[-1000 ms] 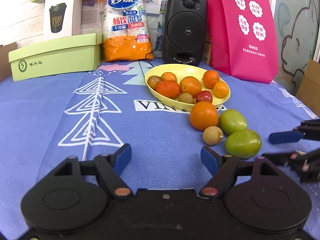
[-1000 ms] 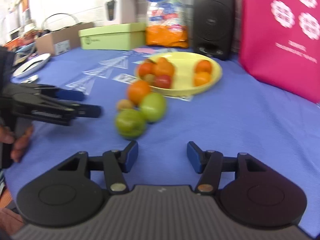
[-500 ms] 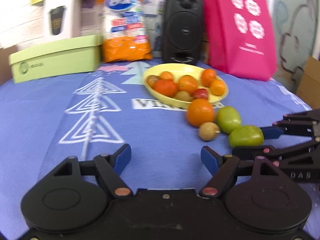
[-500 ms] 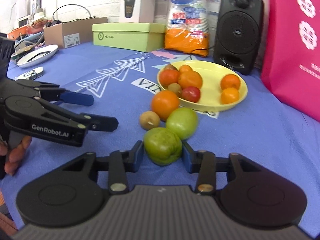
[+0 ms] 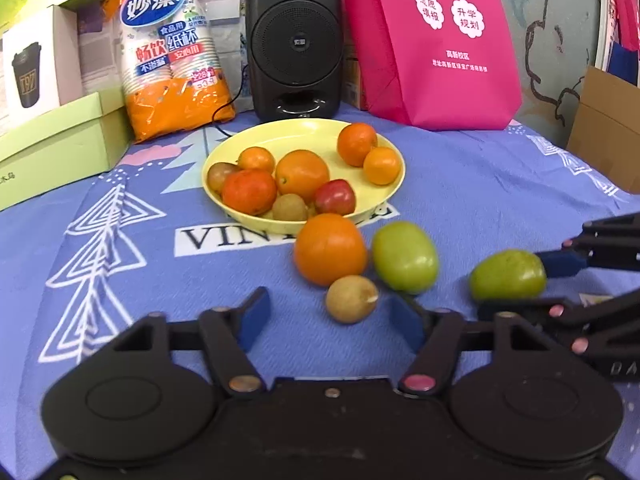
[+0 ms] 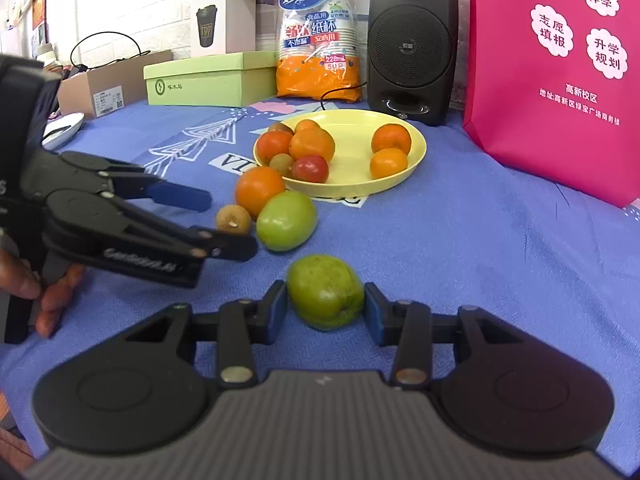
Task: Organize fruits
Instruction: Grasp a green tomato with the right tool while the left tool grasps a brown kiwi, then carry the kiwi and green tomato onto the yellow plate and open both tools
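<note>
Your right gripper (image 6: 325,307) now clamps the green fruit (image 6: 325,291), pulled apart from the cluster since 1 s ago; left gripper (image 5: 327,318) spread wide, nr the kiwi (image 5: 351,298). Next, prob.: yellow plate (image 6: 400,178).

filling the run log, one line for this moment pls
right gripper: shut on green fruit | left gripper: open, empty | yellow plate: not reached
</note>
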Action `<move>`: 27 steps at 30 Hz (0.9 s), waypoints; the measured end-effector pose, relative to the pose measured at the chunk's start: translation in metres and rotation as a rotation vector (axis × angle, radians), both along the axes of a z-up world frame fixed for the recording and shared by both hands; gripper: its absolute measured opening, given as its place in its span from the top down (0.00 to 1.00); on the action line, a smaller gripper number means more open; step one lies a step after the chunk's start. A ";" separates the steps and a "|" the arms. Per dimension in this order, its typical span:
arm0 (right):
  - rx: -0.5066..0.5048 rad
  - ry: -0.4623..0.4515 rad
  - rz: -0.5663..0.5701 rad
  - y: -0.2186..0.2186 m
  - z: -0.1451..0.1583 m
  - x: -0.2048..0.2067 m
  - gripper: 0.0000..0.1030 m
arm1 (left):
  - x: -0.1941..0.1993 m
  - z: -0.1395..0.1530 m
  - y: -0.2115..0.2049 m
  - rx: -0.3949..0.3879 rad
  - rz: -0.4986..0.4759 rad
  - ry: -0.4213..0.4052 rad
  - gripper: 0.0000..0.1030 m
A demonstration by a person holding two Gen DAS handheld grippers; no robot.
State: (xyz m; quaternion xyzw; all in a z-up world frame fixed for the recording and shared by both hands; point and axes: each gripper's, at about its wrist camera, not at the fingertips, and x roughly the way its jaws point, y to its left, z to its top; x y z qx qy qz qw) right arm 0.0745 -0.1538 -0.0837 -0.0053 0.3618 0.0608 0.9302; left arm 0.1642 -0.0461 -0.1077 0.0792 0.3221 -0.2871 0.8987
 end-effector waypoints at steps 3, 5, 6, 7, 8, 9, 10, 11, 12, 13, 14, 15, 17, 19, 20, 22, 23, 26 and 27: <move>0.004 -0.001 -0.001 0.000 0.000 0.000 0.61 | 0.001 0.000 -0.003 -0.017 0.005 0.009 0.64; 0.009 -0.001 -0.001 -0.001 -0.001 0.000 0.61 | 0.001 0.000 -0.003 -0.022 0.006 0.008 0.69; 0.010 -0.001 -0.001 -0.001 0.000 0.000 0.61 | 0.001 0.000 -0.003 -0.028 0.004 0.011 0.74; 0.011 -0.002 -0.001 -0.001 -0.001 0.000 0.60 | 0.000 0.001 -0.003 -0.034 0.005 0.013 0.75; 0.011 -0.002 -0.001 -0.001 -0.001 0.000 0.61 | -0.002 0.001 -0.003 -0.036 0.009 0.011 0.75; 0.013 -0.002 -0.001 -0.001 -0.001 0.000 0.60 | -0.003 0.001 -0.002 -0.037 0.011 0.009 0.75; 0.015 -0.002 -0.001 -0.001 -0.001 0.000 0.61 | -0.005 0.002 -0.002 -0.041 0.009 0.009 0.75; 0.016 -0.002 0.000 -0.002 -0.001 0.000 0.60 | -0.007 0.002 -0.001 -0.047 0.009 0.010 0.75; 0.016 -0.002 -0.001 -0.002 -0.001 0.000 0.60 | -0.009 0.002 0.000 -0.052 0.009 0.011 0.75; 0.015 -0.002 0.000 -0.001 -0.001 0.000 0.60 | -0.011 0.003 0.001 -0.055 0.008 0.011 0.75; 0.014 -0.003 0.000 -0.002 -0.001 0.000 0.60 | -0.013 0.004 0.002 -0.057 0.005 0.013 0.75; 0.014 -0.004 0.000 -0.002 -0.001 0.000 0.60 | -0.016 0.005 0.003 -0.059 0.003 0.015 0.75; 0.014 -0.005 0.000 -0.002 -0.001 0.000 0.61 | -0.022 0.007 0.007 -0.065 -0.005 0.016 0.75; 0.010 -0.010 0.000 -0.001 0.000 -0.001 0.61 | -0.029 0.011 0.011 -0.069 -0.014 0.009 0.75; 0.007 -0.012 0.000 -0.001 0.001 -0.002 0.61 | -0.033 0.013 0.013 -0.072 -0.018 0.004 0.75; 0.006 -0.012 -0.003 0.000 0.002 -0.003 0.61 | -0.038 0.019 0.018 -0.078 -0.020 -0.007 0.75; 0.011 -0.012 -0.003 -0.001 0.003 -0.003 0.61 | -0.040 0.023 0.021 -0.085 -0.022 -0.011 0.75; 0.051 -0.028 0.009 -0.006 0.013 -0.001 0.61 | -0.035 0.036 0.028 -0.107 -0.020 -0.025 0.75; 0.050 -0.041 0.006 -0.008 0.017 0.002 0.61 | -0.031 0.041 0.030 -0.109 -0.017 -0.033 0.75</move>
